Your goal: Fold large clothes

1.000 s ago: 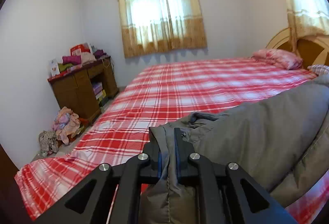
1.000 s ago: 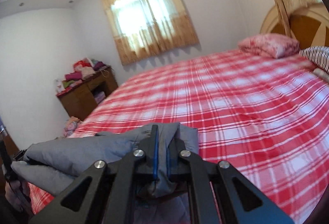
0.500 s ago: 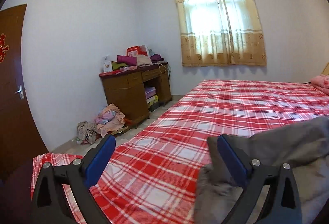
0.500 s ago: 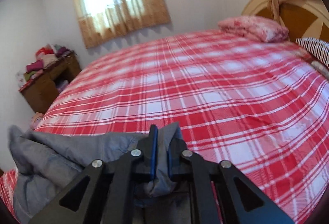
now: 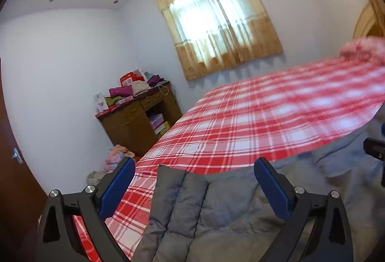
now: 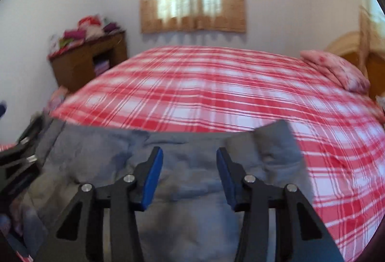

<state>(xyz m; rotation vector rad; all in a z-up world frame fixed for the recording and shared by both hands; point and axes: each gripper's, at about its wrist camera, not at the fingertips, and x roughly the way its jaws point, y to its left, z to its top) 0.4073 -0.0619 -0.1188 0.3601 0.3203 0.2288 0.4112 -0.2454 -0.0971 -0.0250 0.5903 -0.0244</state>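
Note:
A grey padded jacket [image 5: 216, 209] lies on the near edge of the bed with the red plaid sheet [image 5: 252, 122]. It also shows in the right wrist view [image 6: 187, 161], spread across the front. My left gripper [image 5: 195, 175] is open and empty, its jaws wide apart above the jacket's left end. My right gripper [image 6: 189, 161] is open and empty above the jacket's middle. The bed sheet [image 6: 216, 89] fills the right wrist view beyond it. Part of the left gripper [image 6: 21, 153] shows at the left edge there.
A brown wooden desk [image 5: 142, 122] piled with clothes stands against the left wall. Clothes [image 5: 115, 158] lie on the floor below it. A pink pillow [image 6: 336, 69] and wooden headboard [image 6: 349, 45] are at the right. A curtained window [image 5: 216, 28] is behind.
Both grippers have let go of the grey jacket: the left opened first, then the right. The jacket now lies on the bed and both cameras have swung.

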